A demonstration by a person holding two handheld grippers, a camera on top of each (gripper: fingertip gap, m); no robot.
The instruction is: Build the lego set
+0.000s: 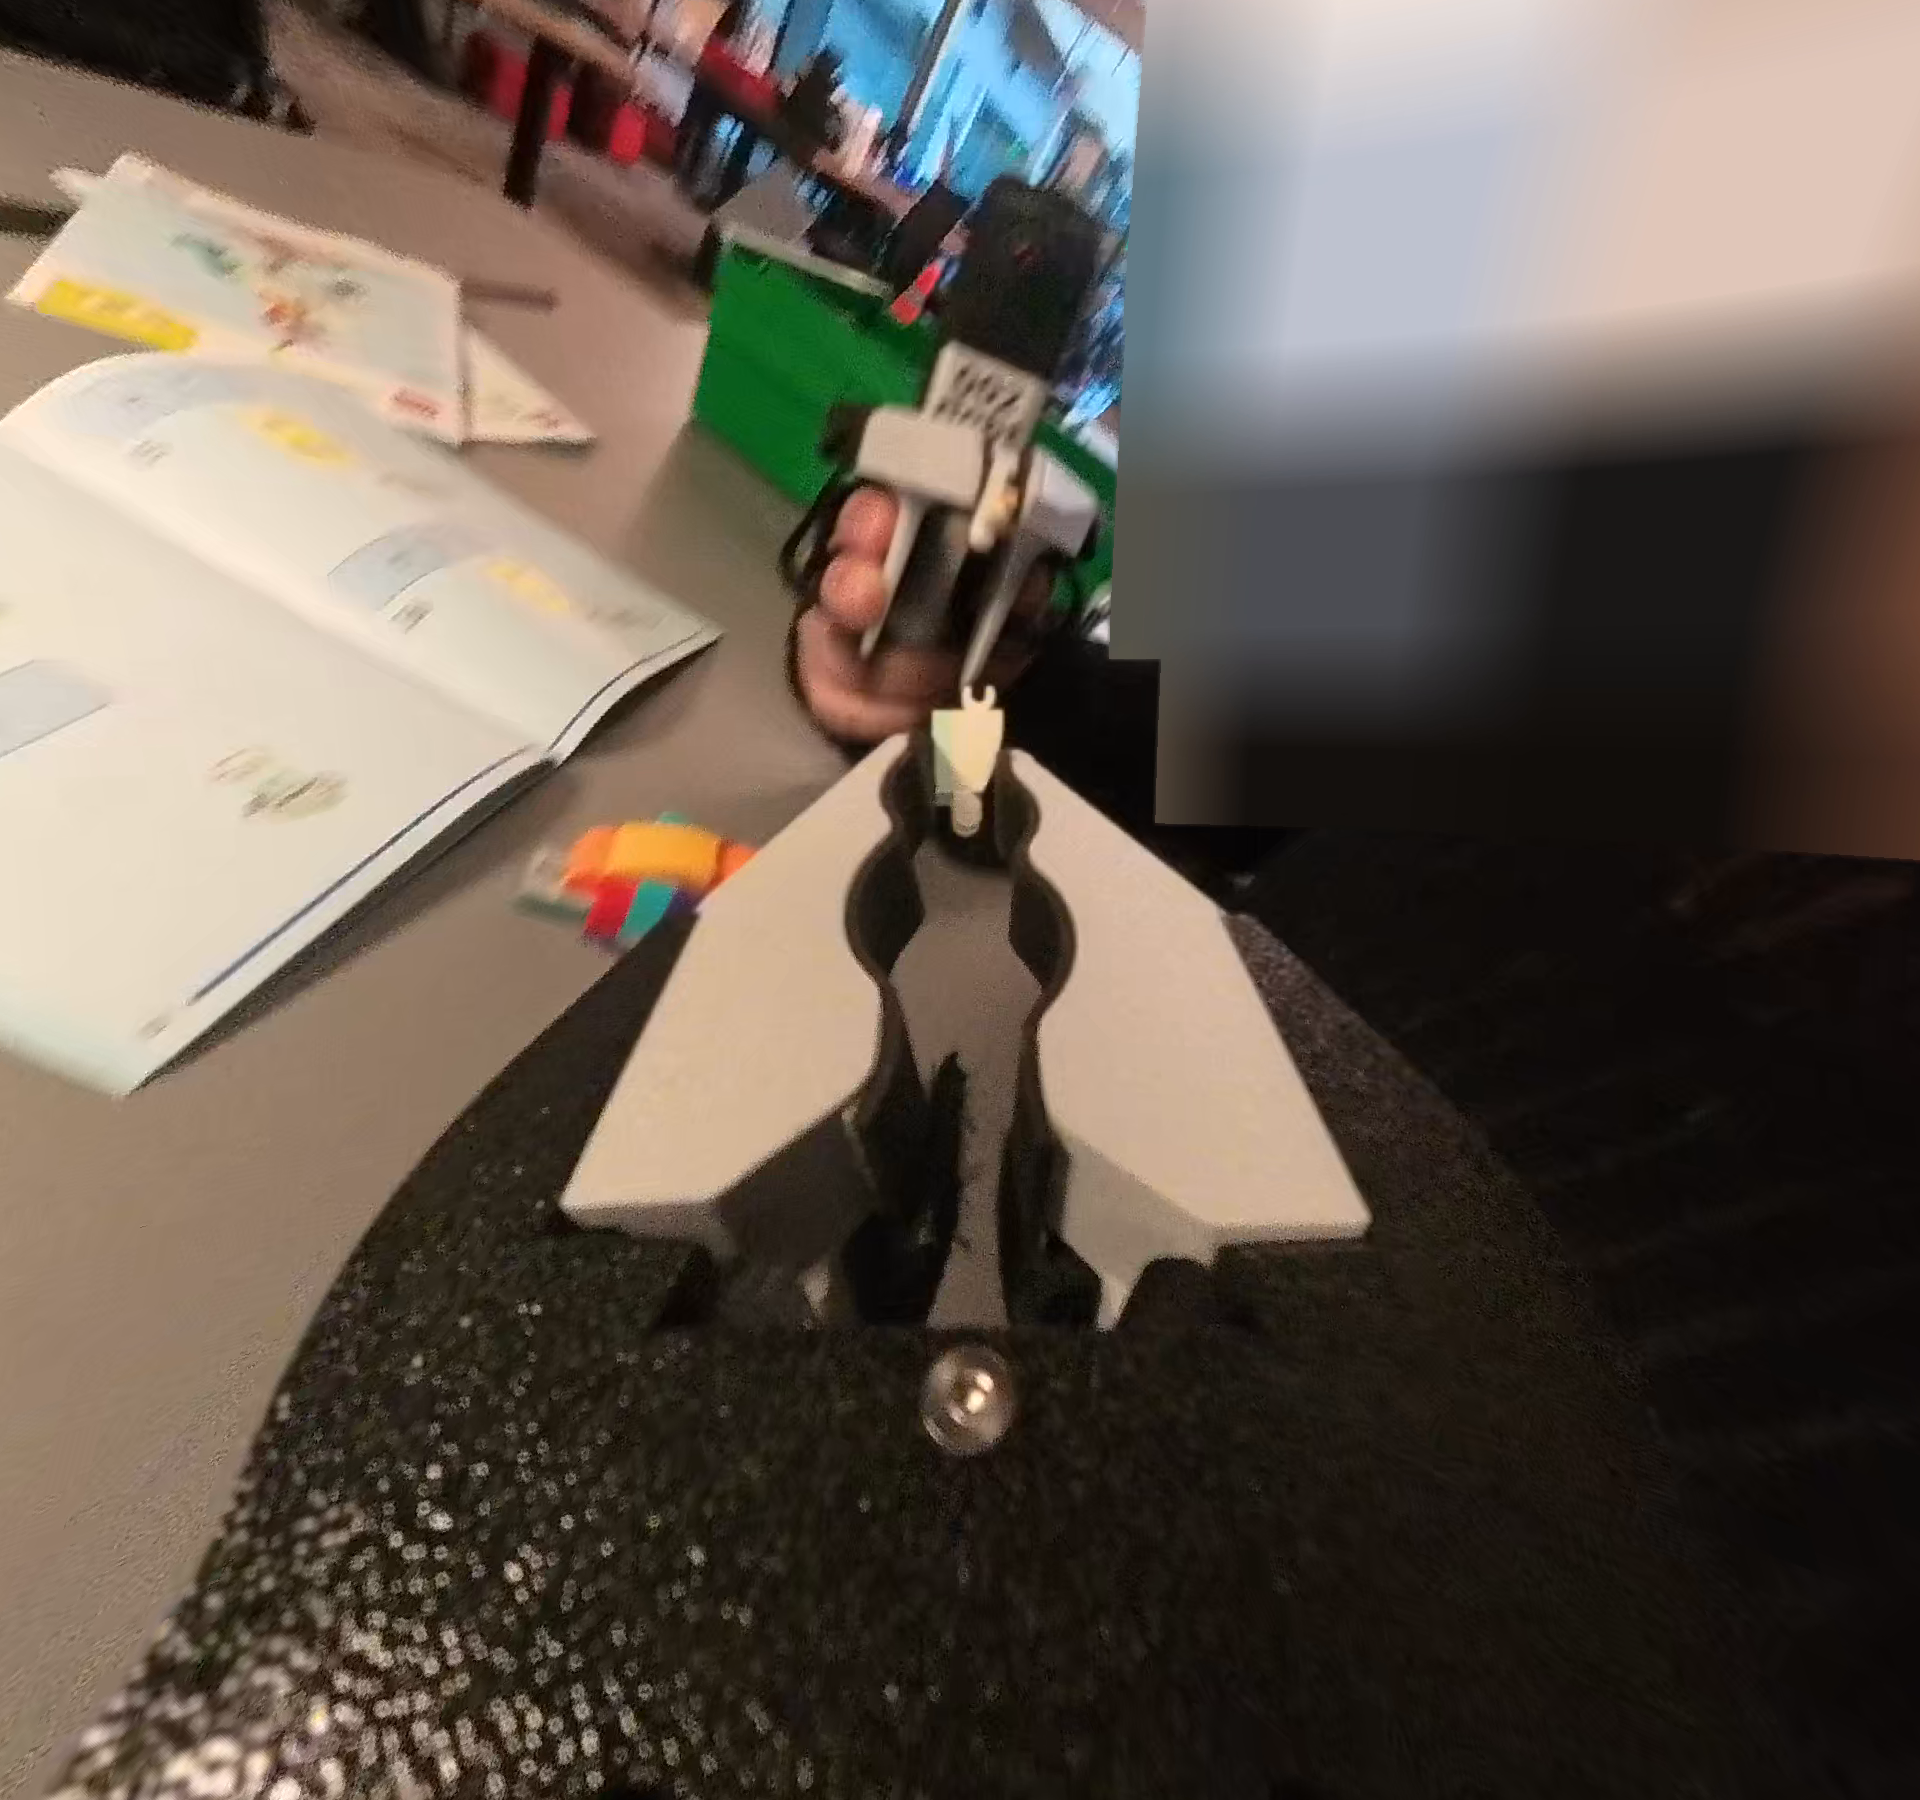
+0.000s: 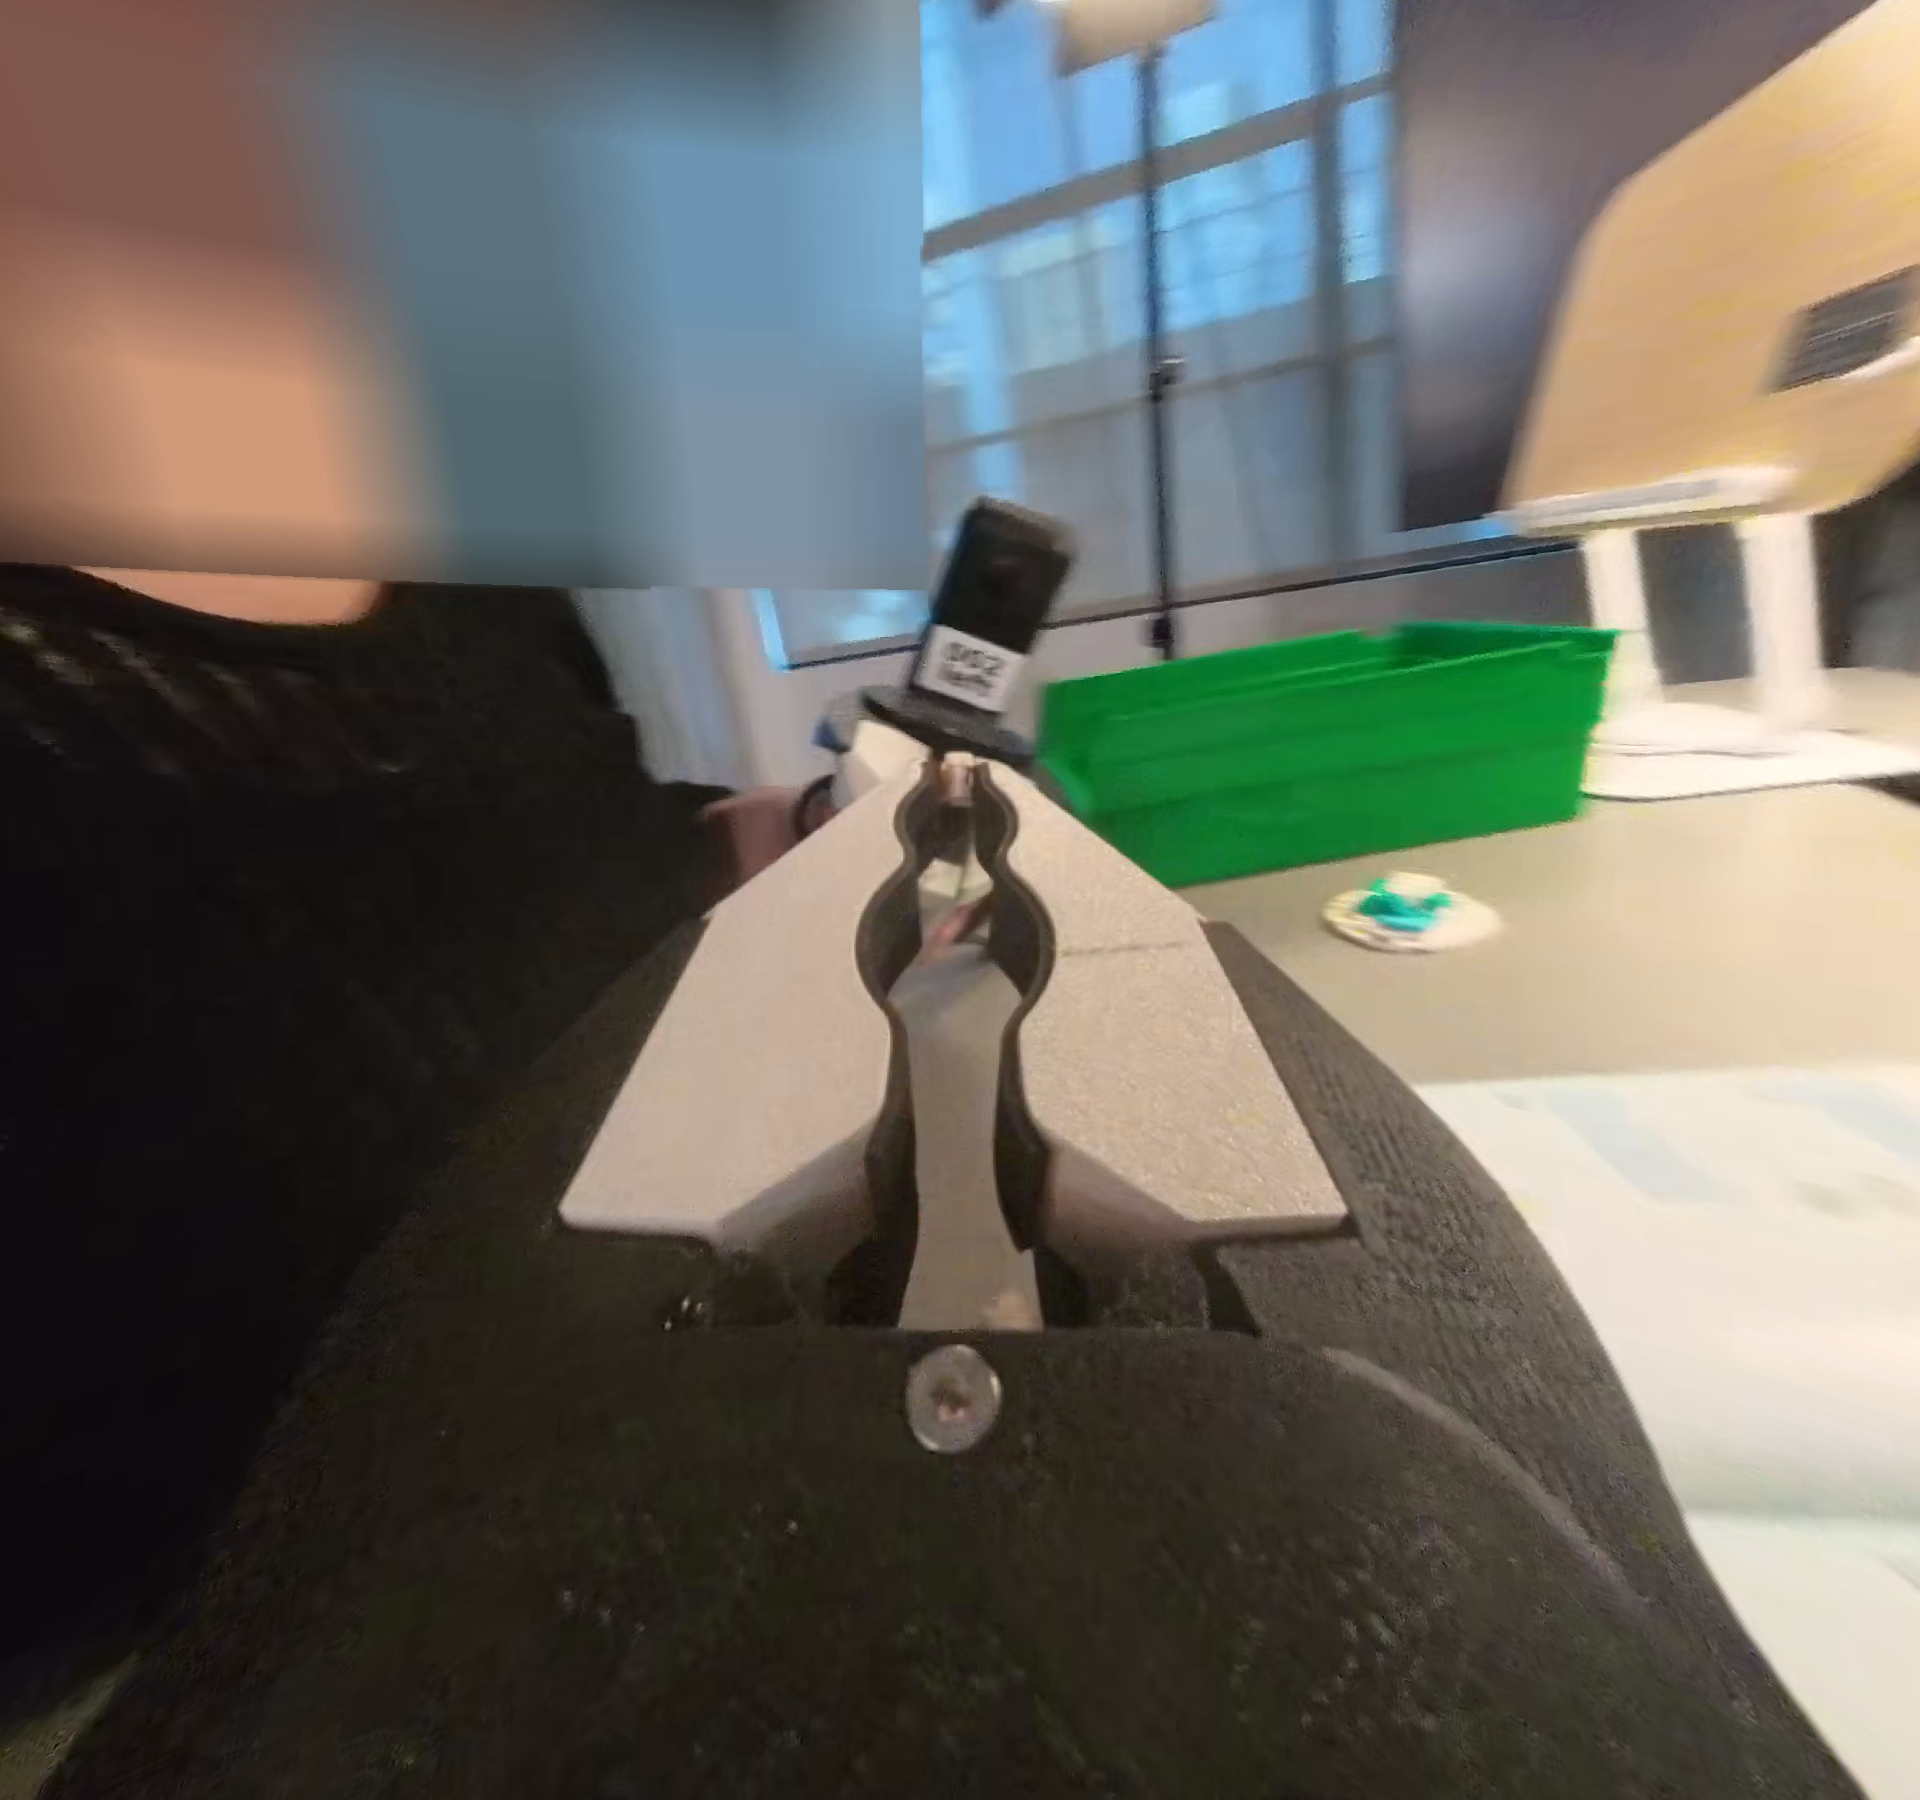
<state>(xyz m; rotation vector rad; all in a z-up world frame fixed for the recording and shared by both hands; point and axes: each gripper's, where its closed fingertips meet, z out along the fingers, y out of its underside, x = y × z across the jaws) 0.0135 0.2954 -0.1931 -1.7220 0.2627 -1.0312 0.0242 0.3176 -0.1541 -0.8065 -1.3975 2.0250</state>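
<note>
My left gripper is shut on a small white lego piece, held up in the air above the grey table. My right gripper, held by a hand, points at it from the far side, tip to tip. In the right wrist view my right gripper is closed on a small pale piece, and the left gripper's black camera shows just beyond. A small colourful lego build lies on the table below.
An open instruction booklet and a second booklet lie at the left. A green bin stands at the back. A round white piece with teal bricks lies on the table. A person in black is close.
</note>
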